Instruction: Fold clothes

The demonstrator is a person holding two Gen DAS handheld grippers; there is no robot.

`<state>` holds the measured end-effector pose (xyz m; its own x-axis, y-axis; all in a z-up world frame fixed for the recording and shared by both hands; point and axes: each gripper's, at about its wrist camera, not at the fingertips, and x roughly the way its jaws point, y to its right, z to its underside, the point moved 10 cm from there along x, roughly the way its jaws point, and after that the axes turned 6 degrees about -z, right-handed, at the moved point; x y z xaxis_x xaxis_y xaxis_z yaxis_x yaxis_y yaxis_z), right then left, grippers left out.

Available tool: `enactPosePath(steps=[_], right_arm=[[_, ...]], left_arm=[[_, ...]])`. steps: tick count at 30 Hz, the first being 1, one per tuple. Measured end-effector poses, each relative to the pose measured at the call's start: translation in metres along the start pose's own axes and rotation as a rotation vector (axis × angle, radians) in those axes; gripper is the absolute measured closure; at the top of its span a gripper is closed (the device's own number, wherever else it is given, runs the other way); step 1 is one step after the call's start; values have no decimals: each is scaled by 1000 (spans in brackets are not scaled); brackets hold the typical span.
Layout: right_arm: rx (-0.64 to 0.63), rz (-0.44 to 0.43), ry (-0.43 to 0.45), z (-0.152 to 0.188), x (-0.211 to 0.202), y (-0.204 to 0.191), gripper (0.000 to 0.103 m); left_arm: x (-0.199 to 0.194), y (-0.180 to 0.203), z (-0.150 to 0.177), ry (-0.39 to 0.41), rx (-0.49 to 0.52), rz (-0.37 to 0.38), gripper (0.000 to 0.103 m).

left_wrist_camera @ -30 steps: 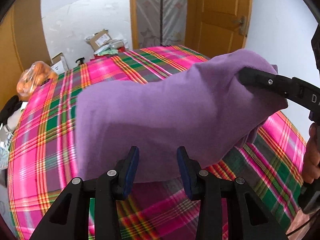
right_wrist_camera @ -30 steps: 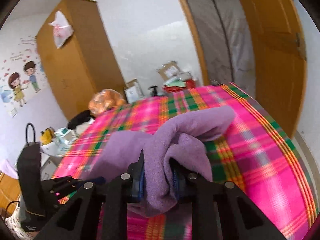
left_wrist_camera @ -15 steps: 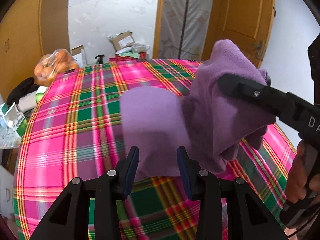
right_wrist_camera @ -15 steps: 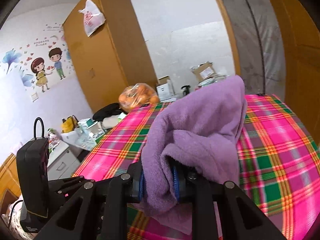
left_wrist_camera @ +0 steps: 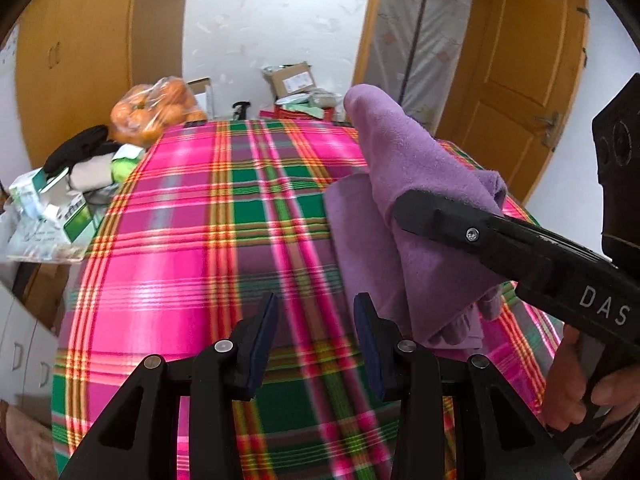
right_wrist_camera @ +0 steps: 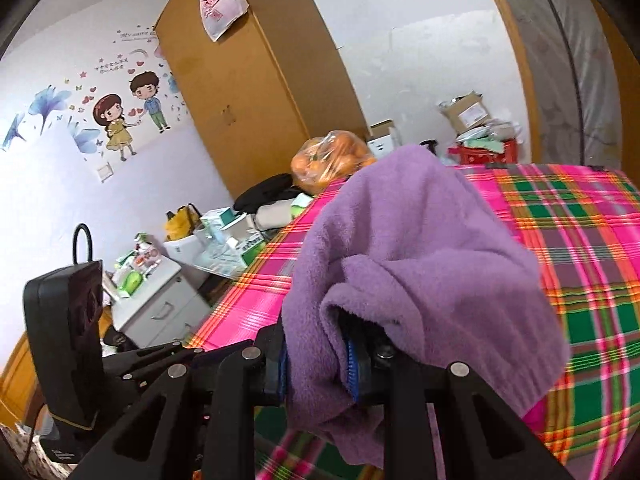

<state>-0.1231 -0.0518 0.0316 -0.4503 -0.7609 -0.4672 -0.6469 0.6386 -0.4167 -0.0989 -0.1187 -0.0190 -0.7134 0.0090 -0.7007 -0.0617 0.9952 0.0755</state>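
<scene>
The purple garment (right_wrist_camera: pixel 420 264) is clamped between the jaws of the right gripper (right_wrist_camera: pixel 320 354) and hangs bunched above the plaid-covered bed (left_wrist_camera: pixel 192 216), draped over the gripper's fingers. The right wrist view shows the grip itself: fleece folded between the blue pads (right_wrist_camera: pixel 351 364), with loose cloth spilling below and to the right. The left wrist view shows the same gripper from the side (left_wrist_camera: pixel 424 210); here the cloth rises to a peak above the black finger and trails down toward the bed, and a flatter part of the purple cloth shows behind the bunched part (whether its lowest edge touches the cover cannot be told). The person's hand (left_wrist_camera: pixel 576 384) on the right gripper's handle appears only in this view.

The left gripper (left_wrist_camera: pixel 316 344) stands with its jaws apart and nothing between them, only the plaid cover beyond. It sits just left of the hanging garment.

Only the right wrist view shows the wardrobe (right_wrist_camera: pixel 240 80) with a plastic bag (right_wrist_camera: pixel 218 0) on top, the cartoon wall stickers (right_wrist_camera: pixel 128 112) and the white drawer unit (right_wrist_camera: pixel 160 304). Both views show the bag of oranges (left_wrist_camera: pixel 156 112) beside the bed's far-left edge. The wooden door (left_wrist_camera: pixel 516 80) appears clearly in the left view alone.
</scene>
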Motion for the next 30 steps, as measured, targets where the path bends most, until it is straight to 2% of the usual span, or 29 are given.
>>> enactPosePath(steps=[5, 9, 12, 16, 20, 24, 30], right_arm=[[-11, -25, -63, 13, 20, -9, 80], [46, -43, -111, 25, 26, -1, 69], [41, -95, -145, 33, 25, -6, 61], [-8, -155, -202, 47, 20, -23, 61], [-2, -164, -200, 53, 3, -24, 61], [45, -123, -161, 57, -28, -1, 61], [173, 11, -108, 72, -68, 58, 61]], left_arm=[[1, -22, 3, -16, -58, 10, 62], [2, -39, 7, -28, -87, -22, 62], [-1, -47, 7, -26, -102, -36, 62], [-8, -51, 2, -14, -122, -40, 62], [-16, -48, -2, 3, -132, -30, 62], [-19, -36, -6, 9, -97, -23, 62], [-18, -10, -11, 23, -8, -2, 62]])
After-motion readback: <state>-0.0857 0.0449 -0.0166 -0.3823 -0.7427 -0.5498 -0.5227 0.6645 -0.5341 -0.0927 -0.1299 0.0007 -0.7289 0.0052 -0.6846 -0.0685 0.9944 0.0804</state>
